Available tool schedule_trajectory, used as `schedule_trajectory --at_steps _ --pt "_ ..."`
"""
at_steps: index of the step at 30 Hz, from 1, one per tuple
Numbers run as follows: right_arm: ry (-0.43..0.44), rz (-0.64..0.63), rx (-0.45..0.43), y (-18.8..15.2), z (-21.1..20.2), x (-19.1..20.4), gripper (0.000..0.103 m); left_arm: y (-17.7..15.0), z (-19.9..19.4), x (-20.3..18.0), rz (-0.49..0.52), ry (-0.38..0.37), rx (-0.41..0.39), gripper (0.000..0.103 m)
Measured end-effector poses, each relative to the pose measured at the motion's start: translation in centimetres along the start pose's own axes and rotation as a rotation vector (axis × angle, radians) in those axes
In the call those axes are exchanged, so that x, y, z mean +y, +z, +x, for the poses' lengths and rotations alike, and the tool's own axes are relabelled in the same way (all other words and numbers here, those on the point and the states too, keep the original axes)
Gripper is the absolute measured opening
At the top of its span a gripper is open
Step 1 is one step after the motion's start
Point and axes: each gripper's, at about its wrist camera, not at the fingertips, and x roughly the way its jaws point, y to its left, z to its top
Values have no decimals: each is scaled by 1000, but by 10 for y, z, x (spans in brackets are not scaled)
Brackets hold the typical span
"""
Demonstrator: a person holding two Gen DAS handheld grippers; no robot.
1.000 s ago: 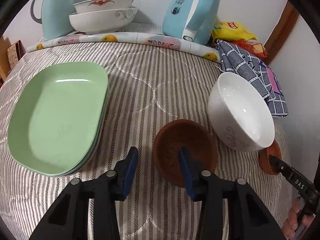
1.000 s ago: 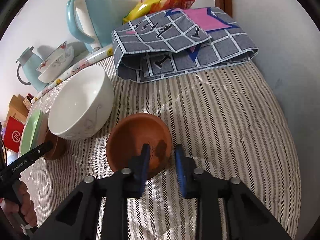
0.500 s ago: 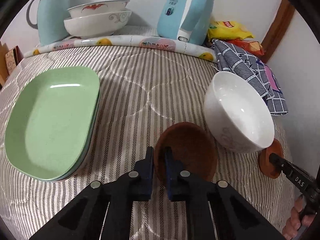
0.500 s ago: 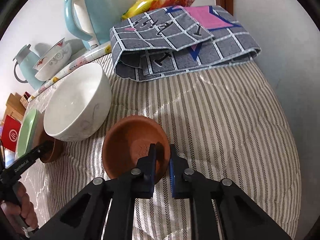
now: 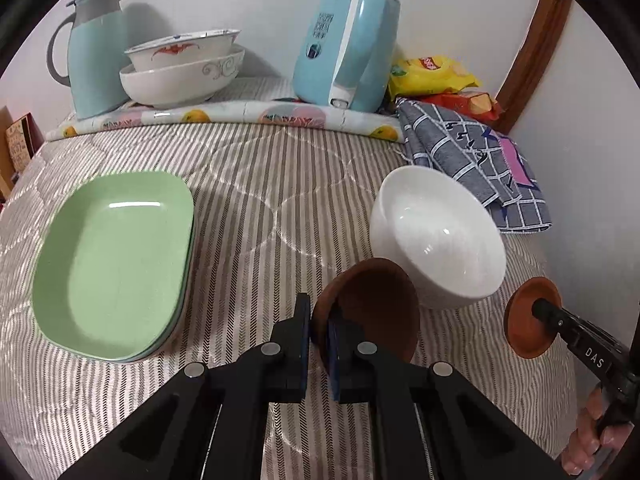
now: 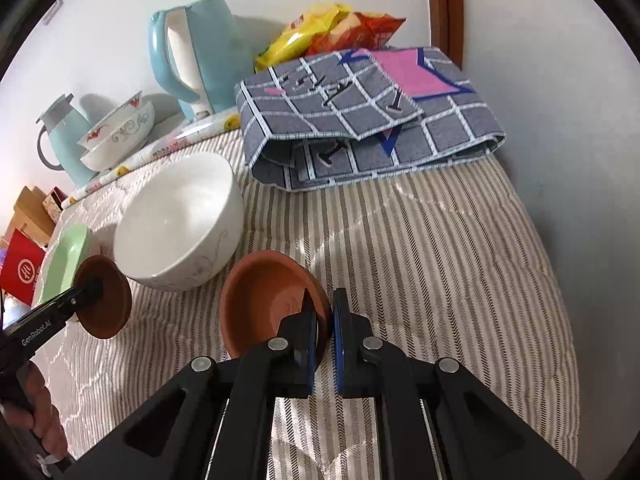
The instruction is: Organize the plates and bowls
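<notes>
both jaws clamped, two terracotta saucers [image 5: 372, 304]

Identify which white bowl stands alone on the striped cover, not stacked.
The plain bowl near the brown saucers; the other two, patterned, sit nested beside the jug.

- far left by the wall we see a pale blue thermos jug [image 5: 96, 56] with a grey lid and handle.
- a light blue electric kettle [image 5: 348, 44] stands at the far middle, against the white wall.
- just right of the kettle lie a yellow snack bag [image 5: 432, 78] and a red one [image 5: 468, 104].
- a grey checked cloth [image 6: 368, 120] with a pink patch lies folded at the far right.
- a fruit-print rolled mat [image 5: 240, 116] runs along the far edge of the striped quilt [image 5: 260, 184].
- a red box [image 6: 20, 276] sits at the left edge.
</notes>
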Motion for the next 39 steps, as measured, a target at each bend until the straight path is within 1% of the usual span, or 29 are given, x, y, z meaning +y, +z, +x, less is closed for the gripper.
schedule_trajectory --at_steps 6,10,18,28,39 --pt "8 -4 -42 9 -23 2 7 9 -19 -1 13 13 -39 8" --pt "17 -8 -66 19 -35 8 8 18 -28 1 7 5 -55 8" --pt "43 -20 -73 37 -42 27 7 34 -41 7 10 -8 -87 8" --pt "58 -64 -50 55 -20 57 7 56 -37 23 -4 0 -103 8" --pt "60 -101 22 64 21 80 7 72 -23 39 -25 6 -104 8"
